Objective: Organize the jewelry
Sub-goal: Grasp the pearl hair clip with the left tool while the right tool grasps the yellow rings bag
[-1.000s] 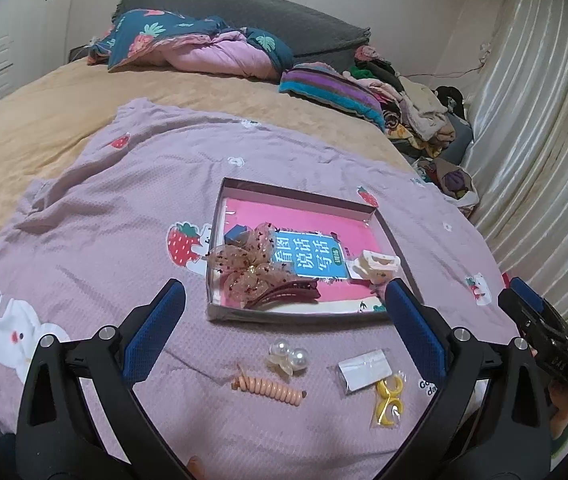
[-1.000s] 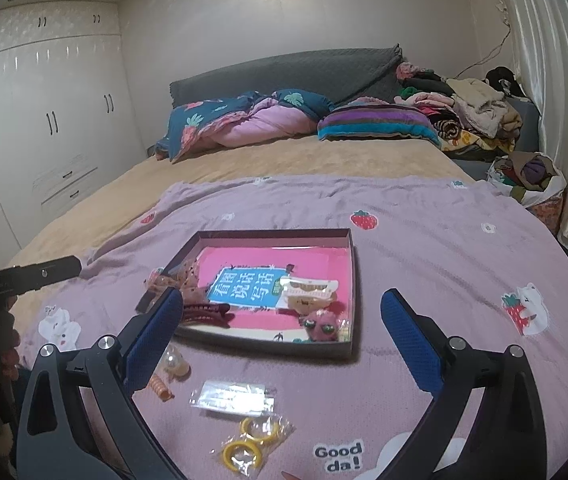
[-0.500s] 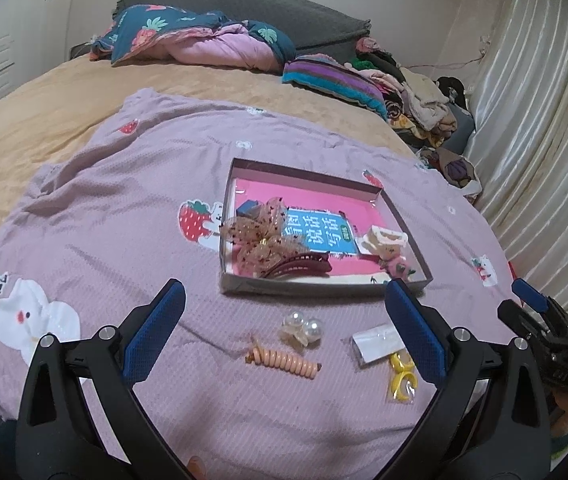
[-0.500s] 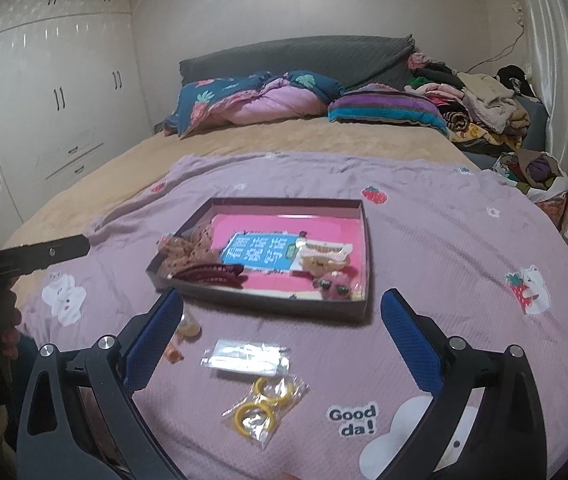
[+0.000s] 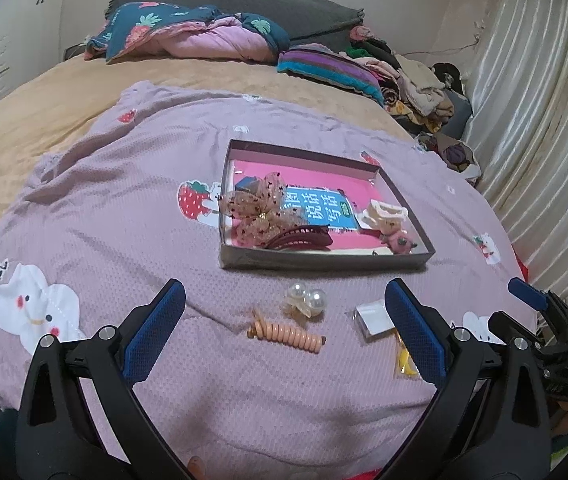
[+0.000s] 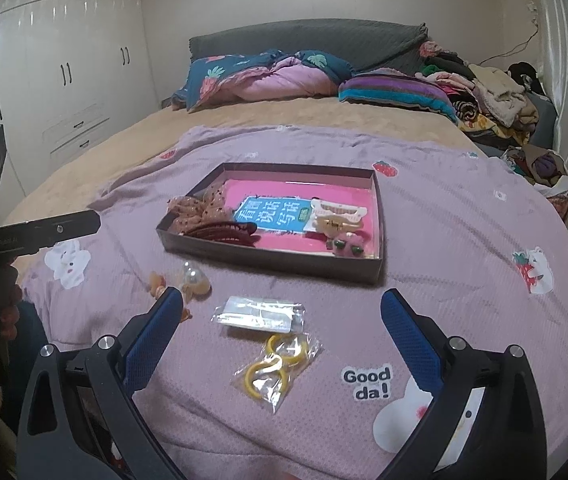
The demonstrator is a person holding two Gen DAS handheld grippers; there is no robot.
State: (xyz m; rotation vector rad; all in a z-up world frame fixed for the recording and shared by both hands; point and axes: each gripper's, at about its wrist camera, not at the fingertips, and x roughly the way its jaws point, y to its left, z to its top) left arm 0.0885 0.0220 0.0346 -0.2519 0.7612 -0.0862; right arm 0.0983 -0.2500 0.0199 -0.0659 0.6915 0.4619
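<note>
A shallow box (image 5: pixel 324 261) (image 6: pixel 271 258) with a pink floor lies on the purple blanket. It holds a lace bow (image 5: pixel 257 210), a dark red clip (image 5: pixel 300 237), a cream claw clip (image 5: pixel 384 212) and a pink plush charm (image 5: pixel 398 240). In front lie a pearl clip (image 5: pixel 304 300), a peach coil tie (image 5: pixel 288 333), a clear packet (image 6: pixel 259 314) and bagged yellow hoops (image 6: pixel 275 364). My left gripper (image 5: pixel 284 328) is open above the coil tie. My right gripper (image 6: pixel 279 340) is open above the hoops.
The purple blanket (image 5: pixel 123 216) covers a tan bed. Pillows and a folded quilt (image 5: pixel 191 36) lie at the headboard, a clothes pile (image 5: pixel 416 84) at the right. Curtains (image 5: pixel 544 120) hang right; wardrobes (image 6: pixel 51 76) stand left.
Both grippers have moved back and tilted, so the box and loose pieces sit farther up in each view. Nothing was picked up.
</note>
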